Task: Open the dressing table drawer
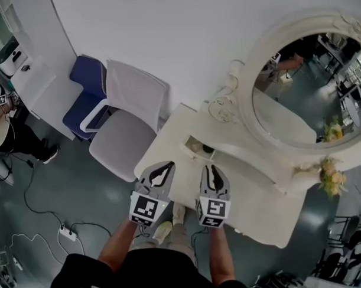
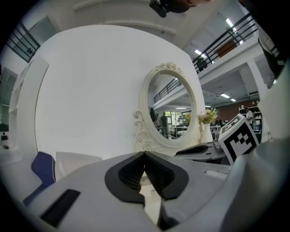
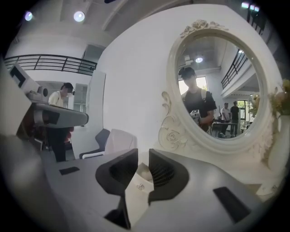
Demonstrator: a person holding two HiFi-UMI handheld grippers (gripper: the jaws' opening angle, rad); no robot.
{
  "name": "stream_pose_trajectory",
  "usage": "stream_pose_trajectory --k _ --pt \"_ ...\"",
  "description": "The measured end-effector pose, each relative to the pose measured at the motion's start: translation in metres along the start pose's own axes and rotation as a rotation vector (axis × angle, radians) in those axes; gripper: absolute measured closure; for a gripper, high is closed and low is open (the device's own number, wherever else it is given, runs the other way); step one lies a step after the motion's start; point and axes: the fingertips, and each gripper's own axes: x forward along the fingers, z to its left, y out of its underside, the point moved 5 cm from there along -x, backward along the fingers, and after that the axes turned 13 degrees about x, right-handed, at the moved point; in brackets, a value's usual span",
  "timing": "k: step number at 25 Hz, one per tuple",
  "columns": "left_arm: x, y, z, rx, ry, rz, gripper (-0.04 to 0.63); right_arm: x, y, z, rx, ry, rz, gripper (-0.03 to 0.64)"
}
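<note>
The cream dressing table (image 1: 253, 203) carries an oval mirror (image 1: 303, 89). A small drawer (image 1: 195, 147) on its top, at the left end, stands pulled out with a dark inside. Both grippers hover over the table's front edge, just short of the drawer. My left gripper (image 1: 168, 165) (image 2: 144, 155) is shut, its tips touching with nothing between them. My right gripper (image 1: 211, 168) (image 3: 142, 156) has a narrow gap between its pads and holds nothing. Through that gap the drawer front and its little metal knob (image 3: 141, 186) show beyond the jaws.
A grey chair (image 1: 123, 125) and a blue chair (image 1: 87, 93) stand left of the table. Flowers (image 1: 331, 179) sit at the table's right end. A power strip (image 1: 68, 234) and cables lie on the floor. A person (image 1: 2, 123) sits far left.
</note>
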Motion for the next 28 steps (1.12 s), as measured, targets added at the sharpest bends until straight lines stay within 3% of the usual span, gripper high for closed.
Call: stream_pose_trajectory --k 9,28 --pt "-0.022 -0.042 -0.015 0.049 0.054 -0.079 0.594 -0.059 -0.045 0.006 -0.010 0.059 -0.117 0.586" --pt "-0.067 -0.069 -0.061 0.091 0.190 -0.182 0.594 -0.164 -0.047 0.027 -0.037 0.200 -0.199 0.618"
